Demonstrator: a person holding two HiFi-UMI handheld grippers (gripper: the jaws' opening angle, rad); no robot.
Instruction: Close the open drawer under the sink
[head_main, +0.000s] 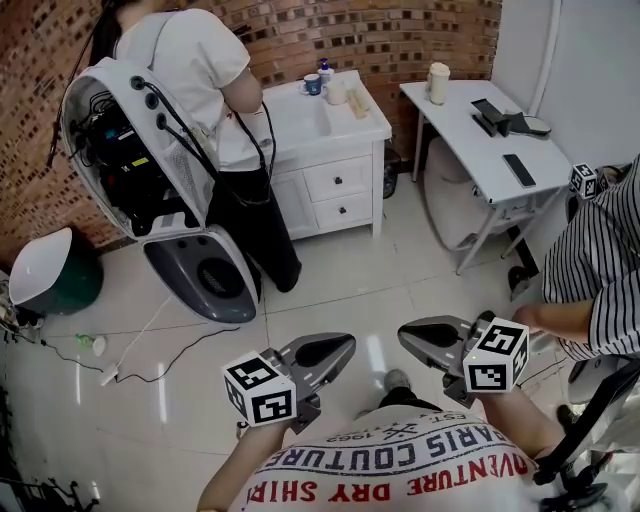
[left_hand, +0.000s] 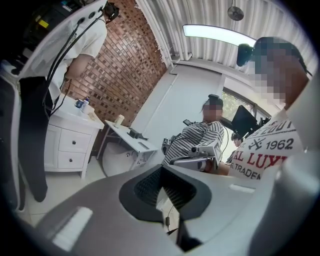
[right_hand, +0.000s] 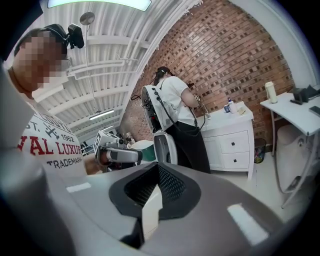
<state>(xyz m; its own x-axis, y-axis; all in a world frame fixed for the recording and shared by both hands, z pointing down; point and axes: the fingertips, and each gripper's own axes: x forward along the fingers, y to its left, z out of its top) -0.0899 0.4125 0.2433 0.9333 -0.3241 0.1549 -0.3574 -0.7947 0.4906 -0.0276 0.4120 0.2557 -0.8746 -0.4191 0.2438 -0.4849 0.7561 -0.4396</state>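
Note:
The white sink cabinet (head_main: 345, 150) stands against the brick wall, far across the tiled floor. It has two drawers with dark knobs, an upper (head_main: 338, 178) and a lower (head_main: 343, 208); from here I cannot tell which stands out. A person in a white shirt (head_main: 200, 60) stands at its left side. My left gripper (head_main: 346, 344) and right gripper (head_main: 406, 333) are held close to my chest, both shut and with nothing in them. The cabinet (left_hand: 67, 142) shows small and far off in the left gripper view beyond the left gripper (left_hand: 162, 172), and the cabinet (right_hand: 232, 142) likewise beyond the right gripper (right_hand: 157, 170).
An open white shell case (head_main: 150, 160) hangs on the standing person's back. A white table (head_main: 490, 125) with a cup (head_main: 437, 82) stands to the right. A seated person in a striped shirt (head_main: 600, 260) is at my right. A green bin (head_main: 50, 275) and cables (head_main: 130, 350) lie at the left.

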